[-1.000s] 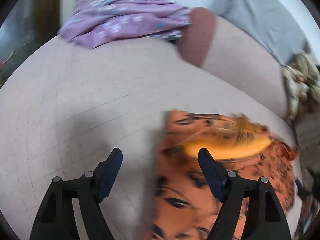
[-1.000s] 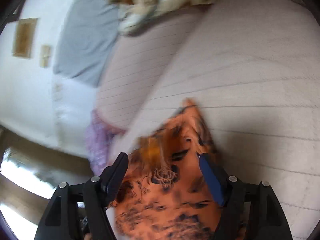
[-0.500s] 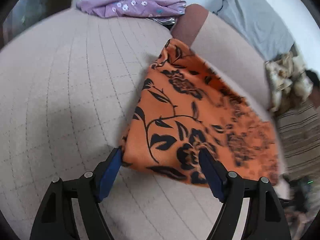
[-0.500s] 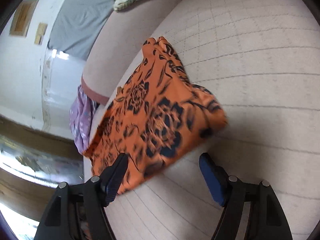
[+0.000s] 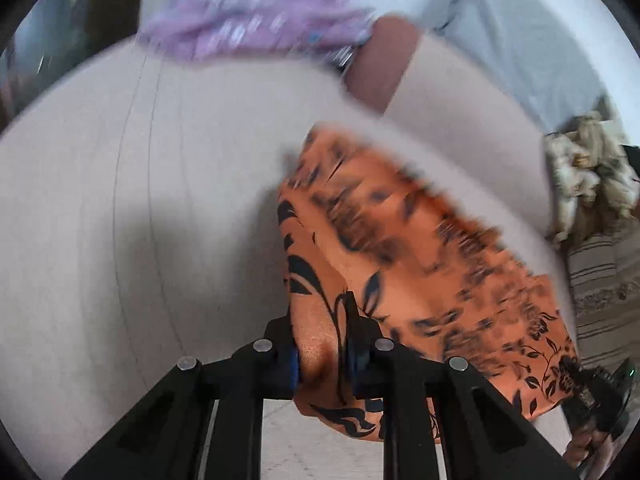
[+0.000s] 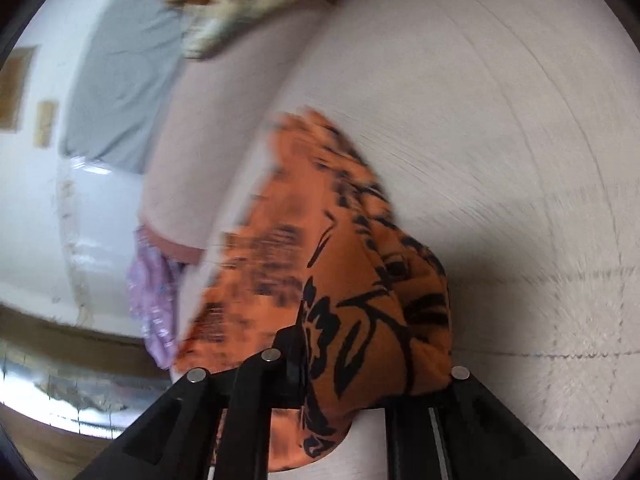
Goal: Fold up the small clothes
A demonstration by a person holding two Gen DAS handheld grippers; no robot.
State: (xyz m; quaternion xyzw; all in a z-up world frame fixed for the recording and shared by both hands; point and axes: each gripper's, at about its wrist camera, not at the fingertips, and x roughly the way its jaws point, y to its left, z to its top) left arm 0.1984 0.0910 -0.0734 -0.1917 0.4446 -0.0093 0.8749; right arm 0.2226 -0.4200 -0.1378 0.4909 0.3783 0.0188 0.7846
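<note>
both grippers have closed since half a second ago, when each stood spread around the cloth. pale quilted bed surface [image 5: 120,220] fills both views, blurred. orange black-floral garment [image 5: 420,264] lies across its near right part, one edge bunched up. purple floral garment [image 5: 248,28] sits at the far edge. left gripper [image 5: 322,356] pinches a fold of the orange cloth. right gripper [image 6: 360,364] is clamped on the bunched cloth; its right finger is hidden under it.
</note>
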